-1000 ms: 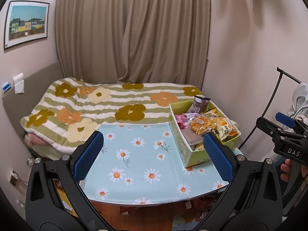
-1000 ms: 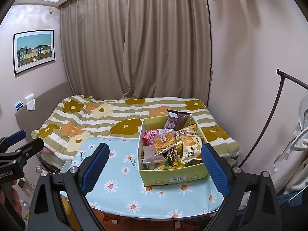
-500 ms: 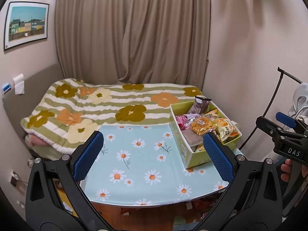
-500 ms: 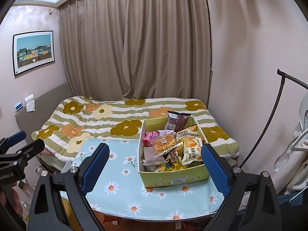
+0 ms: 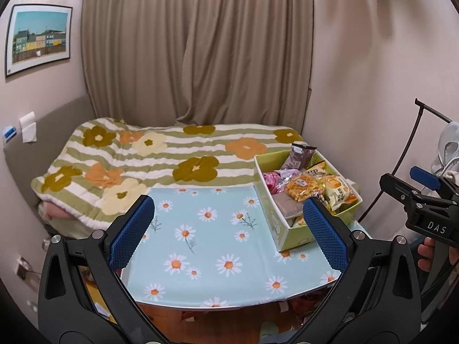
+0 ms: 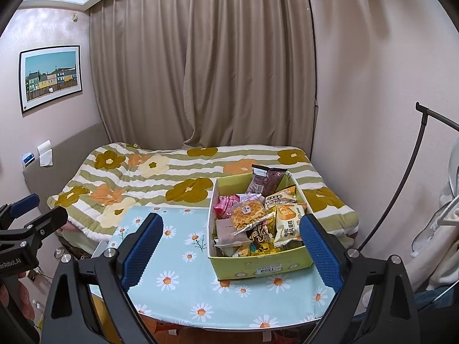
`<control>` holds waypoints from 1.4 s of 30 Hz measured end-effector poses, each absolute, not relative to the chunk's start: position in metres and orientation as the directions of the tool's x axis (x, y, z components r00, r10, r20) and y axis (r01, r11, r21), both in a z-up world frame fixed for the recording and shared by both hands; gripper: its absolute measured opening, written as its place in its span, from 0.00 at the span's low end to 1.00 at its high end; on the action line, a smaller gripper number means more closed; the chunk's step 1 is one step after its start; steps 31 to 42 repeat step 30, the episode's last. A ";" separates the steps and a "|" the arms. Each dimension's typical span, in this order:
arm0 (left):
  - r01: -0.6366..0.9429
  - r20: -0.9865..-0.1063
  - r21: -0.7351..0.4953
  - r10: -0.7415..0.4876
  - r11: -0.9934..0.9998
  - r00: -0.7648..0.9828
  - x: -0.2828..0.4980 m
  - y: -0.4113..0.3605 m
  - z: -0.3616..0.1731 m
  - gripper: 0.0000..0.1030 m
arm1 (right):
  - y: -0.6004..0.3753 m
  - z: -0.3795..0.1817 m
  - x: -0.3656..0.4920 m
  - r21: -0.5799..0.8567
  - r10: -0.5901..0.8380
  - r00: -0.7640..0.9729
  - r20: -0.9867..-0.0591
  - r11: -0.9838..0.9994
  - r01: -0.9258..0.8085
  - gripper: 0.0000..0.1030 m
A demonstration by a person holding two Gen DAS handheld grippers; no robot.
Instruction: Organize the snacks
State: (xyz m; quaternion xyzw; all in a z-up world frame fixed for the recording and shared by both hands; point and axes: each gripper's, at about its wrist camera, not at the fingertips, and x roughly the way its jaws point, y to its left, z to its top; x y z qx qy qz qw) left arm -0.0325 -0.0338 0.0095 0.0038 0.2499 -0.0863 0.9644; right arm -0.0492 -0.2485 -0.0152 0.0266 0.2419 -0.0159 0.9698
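We see the daisy tablecloth (image 6: 183, 261) bare left of the green snack box (image 6: 258, 269), which blocks its right side. Bed (image 6: 183, 177) borders behind, wall (image 6: 373, 114) crowds right.

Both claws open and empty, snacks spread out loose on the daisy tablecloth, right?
Not quite. The snacks sit inside the green box, not loose on the daisy tablecloth; the right wrist view shows it. The left claw and right claw are indeed open and empty.
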 end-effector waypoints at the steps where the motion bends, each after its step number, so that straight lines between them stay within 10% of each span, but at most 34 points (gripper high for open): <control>1: 0.169 -0.484 -0.034 -0.164 0.985 0.860 -0.031 -0.033 0.010 1.00 | -0.249 -0.015 -0.049 0.045 -0.017 0.882 -0.471 0.998 0.043 0.92; 42: 0.093 -0.423 0.047 -0.064 0.995 0.904 -0.032 -0.029 0.005 1.00 | -0.243 -0.021 -0.042 0.052 -0.012 0.870 -0.493 0.998 0.044 0.92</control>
